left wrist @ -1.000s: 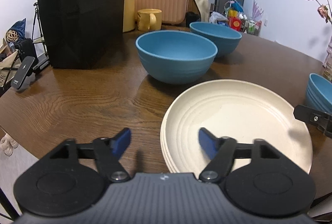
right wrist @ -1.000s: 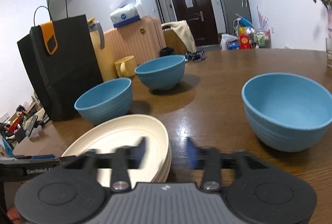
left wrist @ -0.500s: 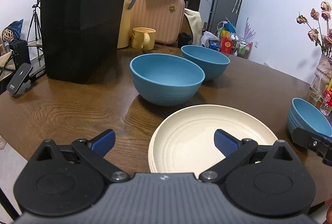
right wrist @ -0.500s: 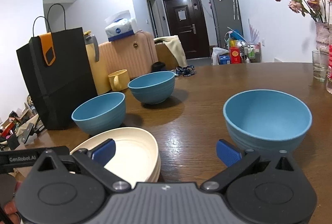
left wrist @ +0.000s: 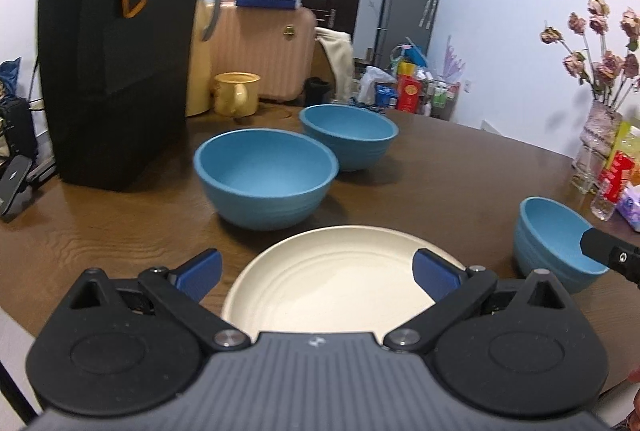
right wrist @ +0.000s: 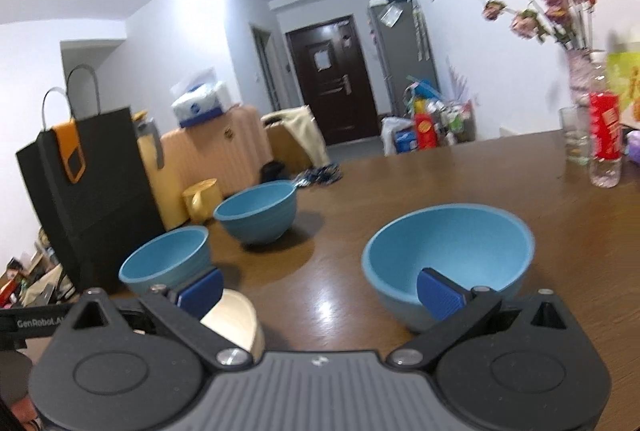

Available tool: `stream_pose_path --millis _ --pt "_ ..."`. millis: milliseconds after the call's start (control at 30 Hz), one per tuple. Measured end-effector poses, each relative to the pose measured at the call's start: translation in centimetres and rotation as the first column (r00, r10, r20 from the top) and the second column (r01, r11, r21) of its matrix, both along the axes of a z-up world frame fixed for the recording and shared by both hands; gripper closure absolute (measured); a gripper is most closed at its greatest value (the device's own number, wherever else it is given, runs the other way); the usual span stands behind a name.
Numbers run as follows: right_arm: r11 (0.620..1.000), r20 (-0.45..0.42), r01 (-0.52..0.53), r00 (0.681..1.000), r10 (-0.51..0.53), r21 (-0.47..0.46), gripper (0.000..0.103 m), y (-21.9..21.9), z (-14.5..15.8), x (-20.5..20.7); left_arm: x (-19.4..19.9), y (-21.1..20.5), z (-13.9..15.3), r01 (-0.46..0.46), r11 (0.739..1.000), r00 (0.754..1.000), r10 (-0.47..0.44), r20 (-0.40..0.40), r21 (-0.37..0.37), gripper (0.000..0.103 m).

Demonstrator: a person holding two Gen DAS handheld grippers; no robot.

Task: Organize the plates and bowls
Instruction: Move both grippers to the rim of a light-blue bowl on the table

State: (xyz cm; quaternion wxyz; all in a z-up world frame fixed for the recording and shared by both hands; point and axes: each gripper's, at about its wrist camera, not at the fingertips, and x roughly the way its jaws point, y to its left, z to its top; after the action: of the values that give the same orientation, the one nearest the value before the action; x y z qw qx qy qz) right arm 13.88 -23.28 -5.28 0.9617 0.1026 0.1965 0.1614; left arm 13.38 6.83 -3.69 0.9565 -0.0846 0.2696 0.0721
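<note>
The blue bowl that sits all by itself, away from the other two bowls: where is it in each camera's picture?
Left wrist view: the lone blue bowl is at the right edge, right of the cream plates.
Right wrist view: the same bowl is right of centre, just ahead of the open right gripper.
Shared landmark: the black paper bag, standing far left in both.

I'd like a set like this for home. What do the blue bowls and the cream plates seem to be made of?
The ribbed matte blue bowls look like plastic or wheat-straw composite: dull, even colour, no glaze shine, moulded rings outside. The round cream plates, stacked, show the same matte surface with faint concentric rings, so probably the same material. Matte ceramic can't be ruled out. The dark wooden table shows grain under a glossy finish.
</note>
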Motion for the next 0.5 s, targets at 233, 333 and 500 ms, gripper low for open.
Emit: stream_pose_path --millis 233,333,500 --pt "0.994 0.007 0.111 0.994 -0.111 0.003 0.000 -4.5 0.8 0.4 1.9 -3.8 0.7 0.085 0.996 0.996 -0.085 -0.001 -0.009 0.000" --pt "0.989 0.001 0.150 0.989 -0.150 0.004 0.000 -6.3 0.9 0.8 2.8 -5.7 0.6 0.120 0.993 0.993 -0.120 -0.011 -0.007 0.000" --pt "0.979 -0.025 0.204 0.979 -0.203 0.006 0.000 -9.0 0.2 1.8 5.0 -8.7 0.6 0.164 0.986 0.986 -0.165 -0.039 -0.012 0.000"
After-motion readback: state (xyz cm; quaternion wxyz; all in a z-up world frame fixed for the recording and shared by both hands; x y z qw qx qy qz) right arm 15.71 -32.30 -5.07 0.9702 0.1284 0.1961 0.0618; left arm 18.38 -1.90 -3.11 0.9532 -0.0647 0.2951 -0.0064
